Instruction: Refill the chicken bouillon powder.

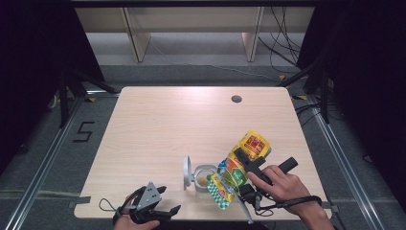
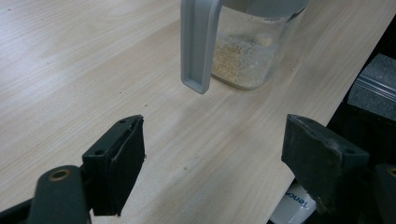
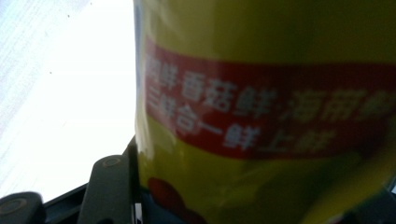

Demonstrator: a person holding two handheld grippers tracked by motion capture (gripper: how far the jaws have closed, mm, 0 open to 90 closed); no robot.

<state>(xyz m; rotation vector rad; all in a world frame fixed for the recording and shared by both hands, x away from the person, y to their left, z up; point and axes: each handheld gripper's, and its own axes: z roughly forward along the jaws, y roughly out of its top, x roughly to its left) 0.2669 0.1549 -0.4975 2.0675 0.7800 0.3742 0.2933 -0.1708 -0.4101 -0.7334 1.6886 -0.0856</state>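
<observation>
A glass jar (image 1: 205,179) with pale granules at its bottom stands near the table's front edge, its grey lid (image 1: 186,173) flipped up on the left. A yellow snack-style bag (image 1: 242,160) with a red band lies tilted, its green-white lower end over the jar's mouth. My right gripper (image 1: 246,161) is shut on the bag; in the right gripper view the bag (image 3: 261,93) sits close in front, beside one black finger (image 3: 112,184). My left gripper (image 1: 170,200) stands open at the front left, with the jar (image 2: 243,56) and grey lid (image 2: 196,46) ahead of its gripper (image 2: 215,135).
The wooden table (image 1: 182,120) has a round cable hole (image 1: 236,99) at the back right. Wooden shelf legs and cables stand beyond it. A taped "5" (image 1: 84,131) marks the floor at left. The table's front edge (image 2: 327,107) runs just right of the jar.
</observation>
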